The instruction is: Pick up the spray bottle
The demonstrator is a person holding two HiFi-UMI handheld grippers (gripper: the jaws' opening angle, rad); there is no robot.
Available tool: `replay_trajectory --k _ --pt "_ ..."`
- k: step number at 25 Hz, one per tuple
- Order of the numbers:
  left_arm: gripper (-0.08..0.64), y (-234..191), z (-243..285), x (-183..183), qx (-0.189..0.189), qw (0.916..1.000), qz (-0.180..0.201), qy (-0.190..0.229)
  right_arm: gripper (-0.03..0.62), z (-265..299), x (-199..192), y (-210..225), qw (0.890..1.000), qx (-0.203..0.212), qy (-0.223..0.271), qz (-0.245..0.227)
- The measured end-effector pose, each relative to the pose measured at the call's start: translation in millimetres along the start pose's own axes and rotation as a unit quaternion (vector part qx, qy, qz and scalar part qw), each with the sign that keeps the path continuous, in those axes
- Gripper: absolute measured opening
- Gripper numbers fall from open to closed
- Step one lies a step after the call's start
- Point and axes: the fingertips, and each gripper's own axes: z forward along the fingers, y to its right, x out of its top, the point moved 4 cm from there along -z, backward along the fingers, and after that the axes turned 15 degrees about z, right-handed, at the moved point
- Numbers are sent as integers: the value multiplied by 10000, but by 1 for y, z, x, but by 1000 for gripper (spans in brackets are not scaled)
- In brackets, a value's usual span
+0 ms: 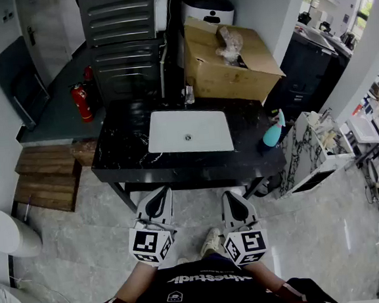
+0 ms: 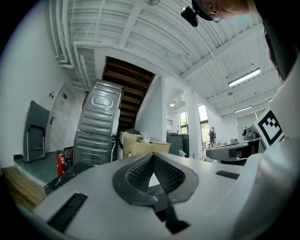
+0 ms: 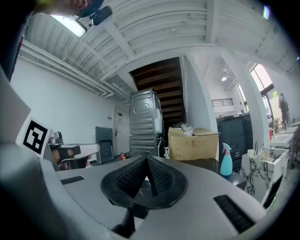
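The spray bottle [image 1: 274, 128] is teal with a pink trigger and stands upright at the right end of the black marble counter [image 1: 124, 153]. It also shows in the right gripper view, where the spray bottle [image 3: 226, 161] is to the right of the jaws and well ahead. My left gripper [image 1: 160, 192] and right gripper [image 1: 230, 194] are held level side by side in front of the counter, short of its near edge. In its own view, the left gripper [image 2: 152, 156] has its jaw tips together with nothing between them. The right gripper [image 3: 146, 160] is likewise shut and empty.
A white sink [image 1: 189, 131] with a faucet [image 1: 189, 95] is set in the counter. Behind it sit a cardboard box [image 1: 227, 58] and a stack of grey metal machines [image 1: 123, 34]. A red fire extinguisher [image 1: 82, 103] and wooden steps [image 1: 46, 176] are at left, a marble-patterned cabinet [image 1: 314, 150] at right.
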Motion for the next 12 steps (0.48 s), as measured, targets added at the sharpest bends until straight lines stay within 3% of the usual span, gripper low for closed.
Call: replay_trajectory --k 3,12 --pt "15 1 4 -3 -63 9998 -184 -26 37 2 -3 5 10000 -13 -64 68" --pt "15 8 11 -5 -149 9998 -108 -21 37 1 -8 14 9999 -70 -120 67"
